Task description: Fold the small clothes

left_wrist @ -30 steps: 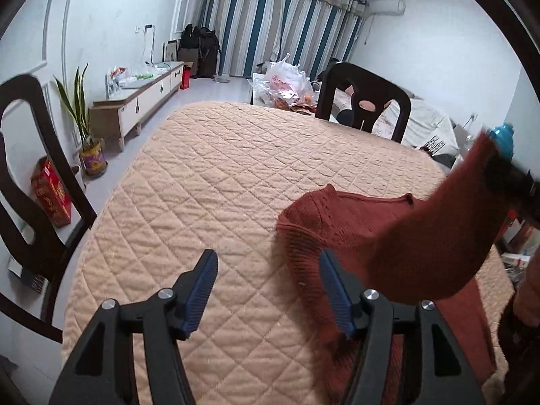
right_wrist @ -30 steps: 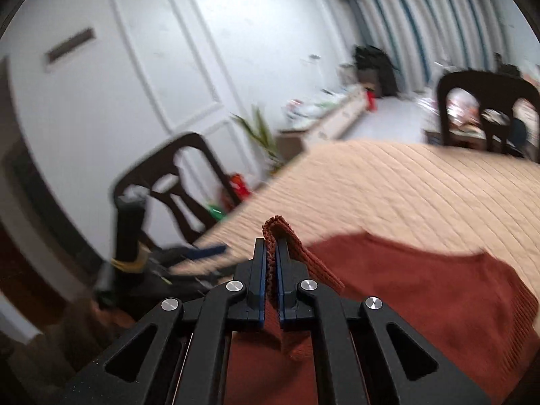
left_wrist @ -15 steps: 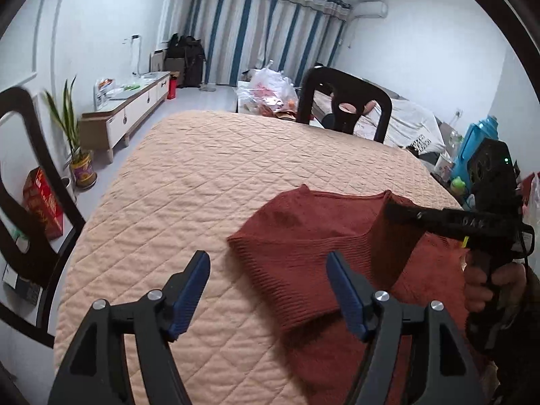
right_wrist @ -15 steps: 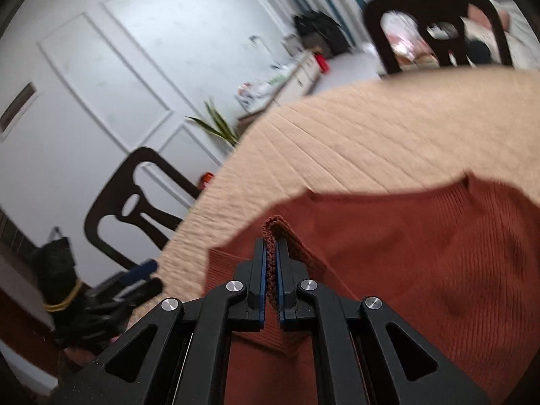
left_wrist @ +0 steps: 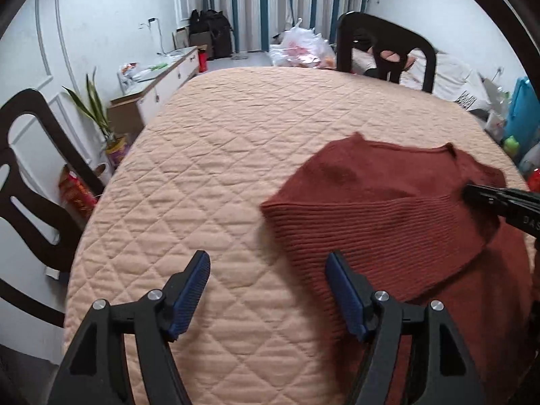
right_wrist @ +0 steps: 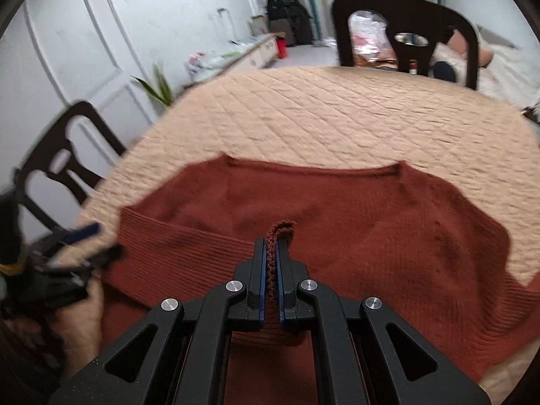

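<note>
Right gripper (right_wrist: 269,256): jaws clamped tight on a ribbed cuff edge of the rust-red knit sweater (right_wrist: 354,222), a small loop of knit poking up just past the pads. The pinched sleeve is drawn across the sweater's body, forming a ribbed band that runs from the left shoulder fold toward the middle. Left gripper (left_wrist: 266,290): jaws spread wide, having just been opening, nothing between them; it hangs over bare quilt, its right pad just beside the sweater's left fold, contact not clear. Sweater lies flat on the worktop (left_wrist: 209,155), which is covered in a peach quilted cloth, neckline toward the far edge, garment sitting on the near right part of the surface in the left wrist view. Dark chair (left_wrist: 384,47) at the far side, another dark chair (left_wrist: 30,182) at the left edge. Potted plant (left_wrist: 98,118) on the floor by the white wall; striped curtains (left_wrist: 270,3) at the back of the room.
</note>
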